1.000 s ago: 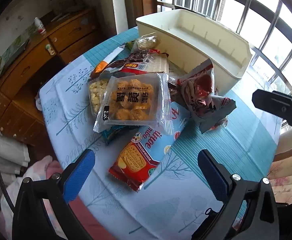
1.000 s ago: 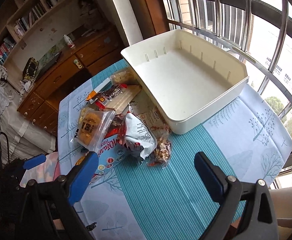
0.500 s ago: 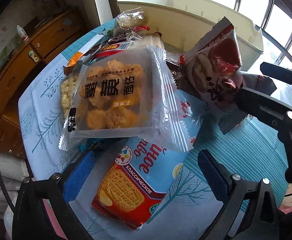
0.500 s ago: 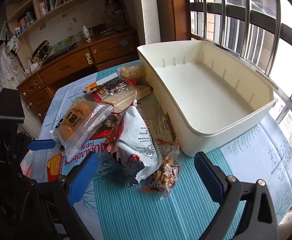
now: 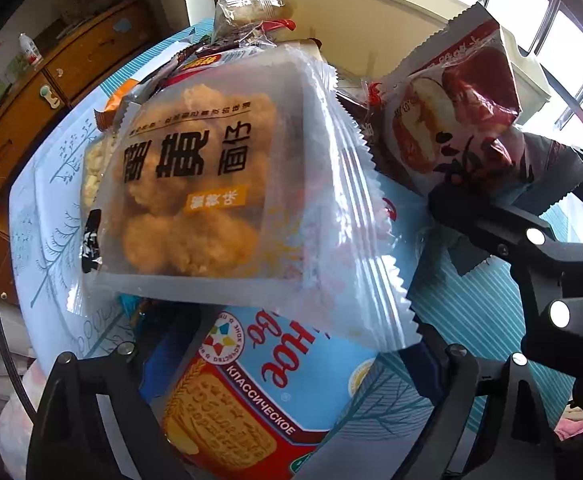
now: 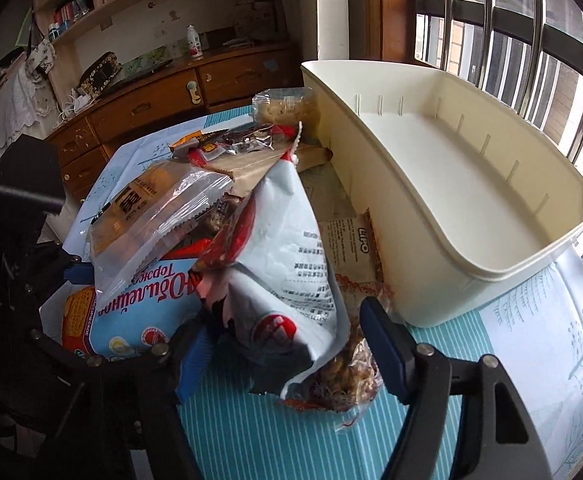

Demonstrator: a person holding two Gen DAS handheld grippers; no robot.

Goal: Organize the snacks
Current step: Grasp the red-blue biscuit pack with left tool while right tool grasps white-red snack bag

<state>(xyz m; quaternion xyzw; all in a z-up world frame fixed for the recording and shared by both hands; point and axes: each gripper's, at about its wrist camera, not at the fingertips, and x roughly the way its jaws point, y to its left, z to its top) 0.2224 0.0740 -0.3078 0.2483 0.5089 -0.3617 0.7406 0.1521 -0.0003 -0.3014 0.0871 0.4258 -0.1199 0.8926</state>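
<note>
Tools tilt steeply down, both closing: left (image 5: 291, 364) around biscuit pack (image 5: 251, 392), right (image 6: 287, 356) around grey packet (image 6: 287, 280).

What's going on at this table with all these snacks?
A person with a gripper in each hand is sorting a heap of snack packets beside an empty cream bin. The left gripper is closing around a clear packet of fried puffs. The right gripper is closing around a white and red packet. Nothing is in the bin yet.
</note>
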